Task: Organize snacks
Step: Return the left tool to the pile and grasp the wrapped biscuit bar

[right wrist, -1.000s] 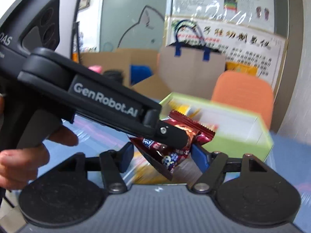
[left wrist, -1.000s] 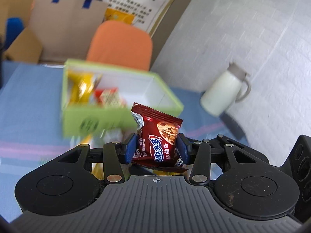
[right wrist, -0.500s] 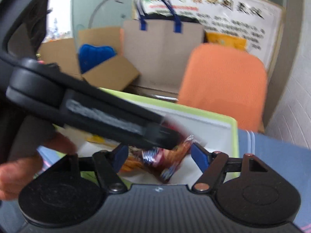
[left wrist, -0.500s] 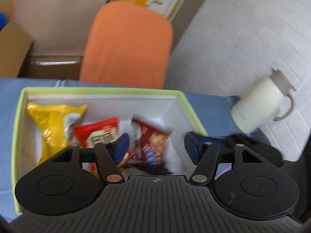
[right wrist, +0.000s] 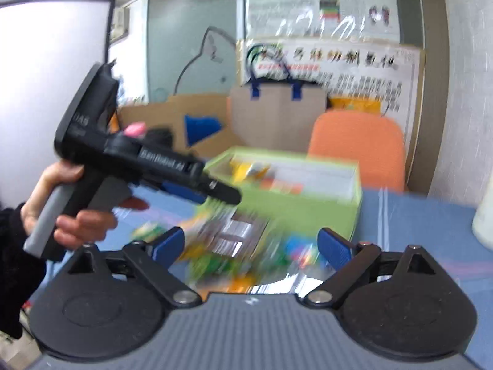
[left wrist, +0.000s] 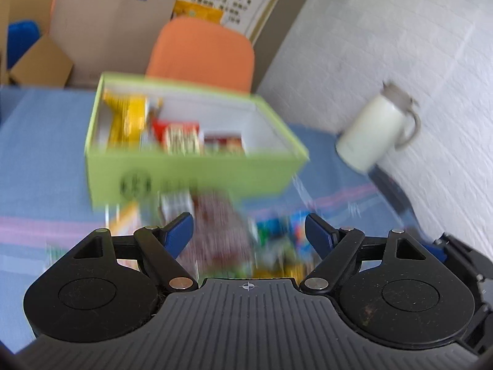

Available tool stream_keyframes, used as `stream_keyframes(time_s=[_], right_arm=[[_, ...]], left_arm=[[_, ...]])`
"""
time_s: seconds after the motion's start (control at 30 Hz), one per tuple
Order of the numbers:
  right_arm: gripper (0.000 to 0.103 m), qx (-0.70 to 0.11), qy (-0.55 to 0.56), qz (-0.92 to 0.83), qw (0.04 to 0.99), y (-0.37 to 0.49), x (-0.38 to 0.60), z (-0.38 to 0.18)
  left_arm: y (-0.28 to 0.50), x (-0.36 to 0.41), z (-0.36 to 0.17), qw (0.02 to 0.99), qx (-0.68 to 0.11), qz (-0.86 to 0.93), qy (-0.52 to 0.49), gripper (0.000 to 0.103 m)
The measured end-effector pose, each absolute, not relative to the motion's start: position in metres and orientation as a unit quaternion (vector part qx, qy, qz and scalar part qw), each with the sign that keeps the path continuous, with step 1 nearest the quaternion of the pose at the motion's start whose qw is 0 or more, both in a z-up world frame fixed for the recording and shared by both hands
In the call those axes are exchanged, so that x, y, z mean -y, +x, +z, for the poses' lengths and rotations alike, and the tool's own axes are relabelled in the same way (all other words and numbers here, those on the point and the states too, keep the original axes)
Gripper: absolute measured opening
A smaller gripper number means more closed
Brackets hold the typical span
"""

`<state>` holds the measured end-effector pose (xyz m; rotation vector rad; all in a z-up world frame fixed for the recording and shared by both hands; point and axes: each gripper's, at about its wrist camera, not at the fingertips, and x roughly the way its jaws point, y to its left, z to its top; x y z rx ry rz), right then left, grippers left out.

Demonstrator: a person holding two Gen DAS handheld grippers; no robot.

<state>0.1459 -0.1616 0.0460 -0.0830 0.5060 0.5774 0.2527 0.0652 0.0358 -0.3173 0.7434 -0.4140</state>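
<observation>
Hovering with fingers apart and empty, the left gripper (left wrist: 249, 226) sits directly above the loose snacks (left wrist: 215, 231) on the surface, before the green box (left wrist: 197, 175); the right gripper (right wrist: 251, 243), also spread, is equally near.

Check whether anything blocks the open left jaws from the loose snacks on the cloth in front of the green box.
Nothing visible does. The left gripper is open and empty, and the loose snacks lie directly ahead on the blue cloth, nearer than the green box. Blur hides detail.
</observation>
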Motion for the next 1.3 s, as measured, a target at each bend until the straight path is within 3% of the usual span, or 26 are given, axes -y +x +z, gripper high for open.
stream_keyframes(time_s=[0.13, 0.33, 0.63, 0.87, 1.07, 1.1, 1.23, 1.3], right_arm=[[0.093, -0.321, -0.033, 0.263, 0.909, 0.127, 0.157, 0.001], [0.093, -0.331, -0.010, 0.250, 0.910, 0.112, 0.148, -0.032], [0.093, -0.316, 0.003, 0.262, 0.912, 0.079, 0.123, -0.020], [0.093, -0.318, -0.005, 0.224, 0.921, 0.080, 0.128, -0.023], [0.093, -0.307, -0.033, 0.224, 0.924, 0.084, 0.124, -0.027], [0.092, -0.307, -0.035, 0.226, 0.924, 0.084, 0.124, -0.028], [0.072, -0.307, -0.016, 0.228, 0.924, 0.084, 0.132, -0.029], [0.071, -0.307, -0.015, 0.225, 0.925, 0.086, 0.134, -0.030]], left_arm=[[0.208, -0.063, 0.001, 0.875, -0.403, -0.199, -0.181, 0.065], [0.167, -0.072, -0.019, 0.853, -0.428, -0.193, -0.227, 0.063], [0.151, -0.074, -0.010, 0.859, -0.422, -0.191, -0.220, 0.066], [0.157, -0.045, -0.025, 0.815, -0.466, -0.239, -0.246, 0.054], [0.163, -0.028, -0.028, 0.813, -0.477, -0.226, -0.248, 0.053], [0.164, -0.027, -0.028, 0.813, -0.477, -0.225, -0.248, 0.053], [0.164, -0.024, -0.030, 0.812, -0.483, -0.221, -0.243, 0.053], [0.163, -0.023, -0.030, 0.812, -0.483, -0.219, -0.242, 0.053]])
